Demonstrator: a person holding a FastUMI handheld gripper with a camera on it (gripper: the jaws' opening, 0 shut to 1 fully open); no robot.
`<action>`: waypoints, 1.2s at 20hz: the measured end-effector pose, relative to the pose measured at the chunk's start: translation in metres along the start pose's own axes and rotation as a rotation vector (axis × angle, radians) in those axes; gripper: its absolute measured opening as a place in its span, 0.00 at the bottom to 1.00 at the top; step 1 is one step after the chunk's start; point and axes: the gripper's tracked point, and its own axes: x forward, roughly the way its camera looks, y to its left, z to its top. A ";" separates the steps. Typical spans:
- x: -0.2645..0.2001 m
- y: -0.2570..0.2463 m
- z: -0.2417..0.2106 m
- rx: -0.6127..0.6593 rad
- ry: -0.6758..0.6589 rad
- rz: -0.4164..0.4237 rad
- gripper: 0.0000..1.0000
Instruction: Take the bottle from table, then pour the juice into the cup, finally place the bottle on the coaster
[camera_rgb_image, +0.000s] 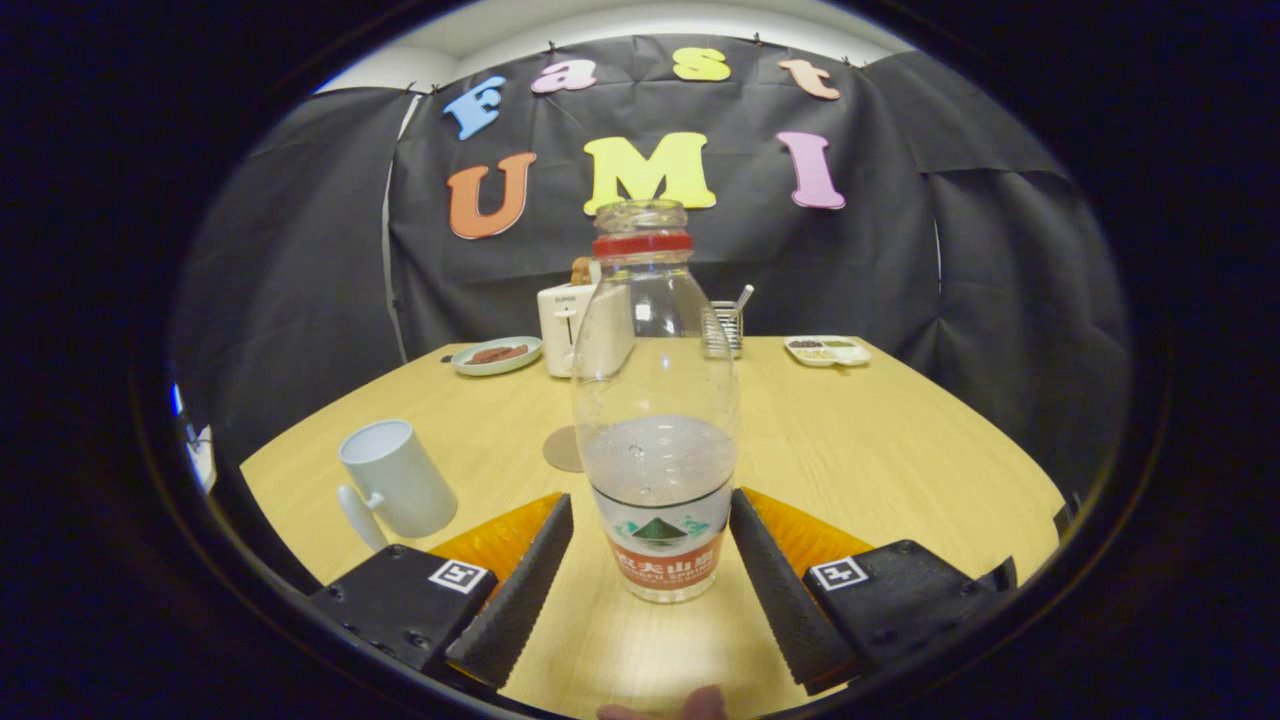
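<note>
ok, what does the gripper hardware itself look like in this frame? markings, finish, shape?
The gripper has two long, tapered fingers with finely ridged inner faces. Each is mounted on a black block with screw heads and a square black-and-white fiducial tag on top. Orange ribbed pieces sit just outside the fingers. No cables visible.

The bottle (655, 420), standing between the spread tongs (652, 545) and touched by neither finger, carries a label band low on its body: a green mountain emblem above an orange strip with pale Chinese characters and a line of small Latin letters, too curved and small to read with any certainty. The white toaster (575, 325) beyond it bears a small dark brand word near its top, possibly "SUPOR". Each gripper body shows a square black-and-white fiducial marker (459, 575).
</note>
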 end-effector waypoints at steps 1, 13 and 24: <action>0.002 0.000 0.003 0.002 -0.003 -0.005 1.00; -0.017 0.006 0.040 -0.041 -0.047 -0.043 0.72; -0.025 0.046 0.066 -0.482 -0.044 -0.122 0.72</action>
